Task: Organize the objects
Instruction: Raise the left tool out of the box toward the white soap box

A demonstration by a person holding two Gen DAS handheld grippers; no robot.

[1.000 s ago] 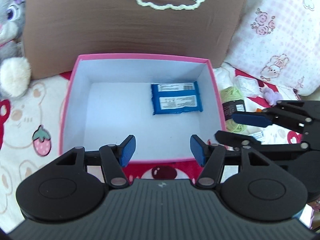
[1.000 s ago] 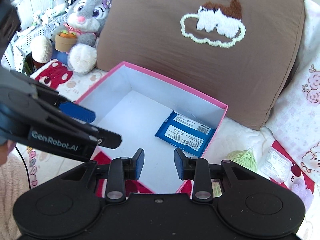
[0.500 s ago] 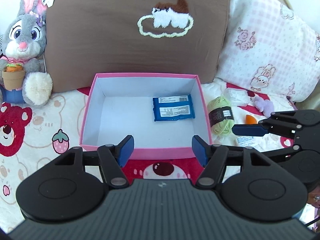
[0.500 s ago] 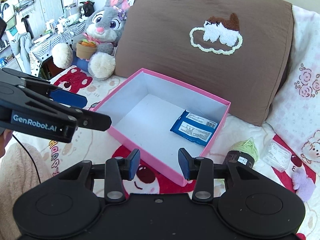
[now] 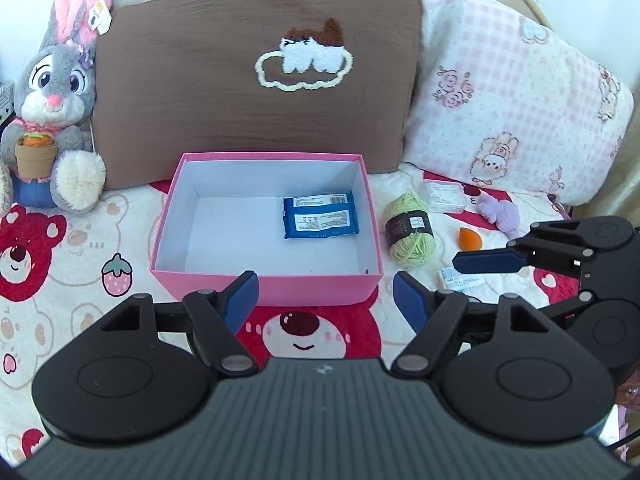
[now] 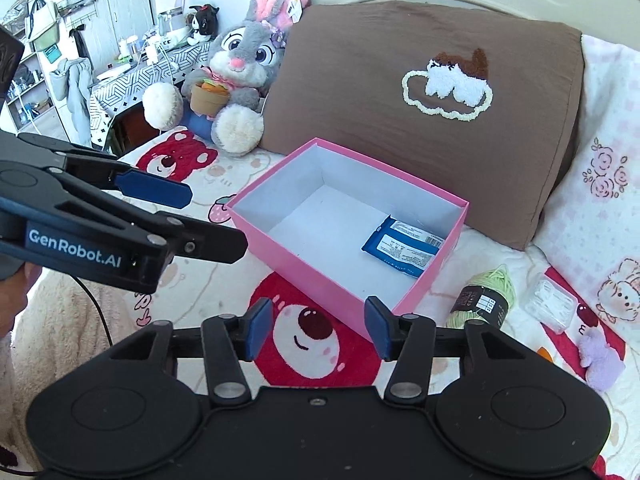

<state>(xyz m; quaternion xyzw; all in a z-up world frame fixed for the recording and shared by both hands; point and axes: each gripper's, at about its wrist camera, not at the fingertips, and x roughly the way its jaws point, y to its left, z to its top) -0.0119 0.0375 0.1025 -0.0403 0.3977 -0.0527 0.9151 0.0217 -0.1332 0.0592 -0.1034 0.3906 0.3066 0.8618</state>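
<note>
Left gripper [image 5: 325, 298]: jaws spread wide, just been opening, nothing between them, hanging in the air above the bear blanket [image 5: 60, 280]. Right gripper [image 6: 318, 330]: jaws also apart, just been opening, holding nothing.

Straight ahead of the left gripper, just past its blue pads [image 5: 240, 300] — a pink box [image 5: 272, 288], open on top, white inside. In the box, toward its far right corner, a flat blue packet [image 5: 320, 216], lying label up. To the right of the left gripper, seen from the side, the right gripper [image 5: 520, 258].

Right of the box, on the blanket: a ball of green yarn [image 5: 410, 232] with a dark band, just beside the box wall. Past the yarn, a small clear plastic case [image 5: 444, 196]. Further right, an orange sponge [image 5: 470, 238] shaped like a drop, and a fluffy purple toy [image 5: 500, 216]. Near the right gripper's blue pad, a small white packet [image 5: 456, 278], partly hidden.

Behind the box, leaning up — a big brown pillow [image 5: 256, 80] with a fuzzy cloud picture. Right of that, a pink checked pillow [image 5: 520, 112]. Far to the left, a grey bunny toy [image 5: 56, 120] holding a little flower pot.

From the right gripper: box ahead and a bit right, yarn [image 6: 486, 296] close on the right, left gripper [image 6: 156, 190] off to the left.
</note>
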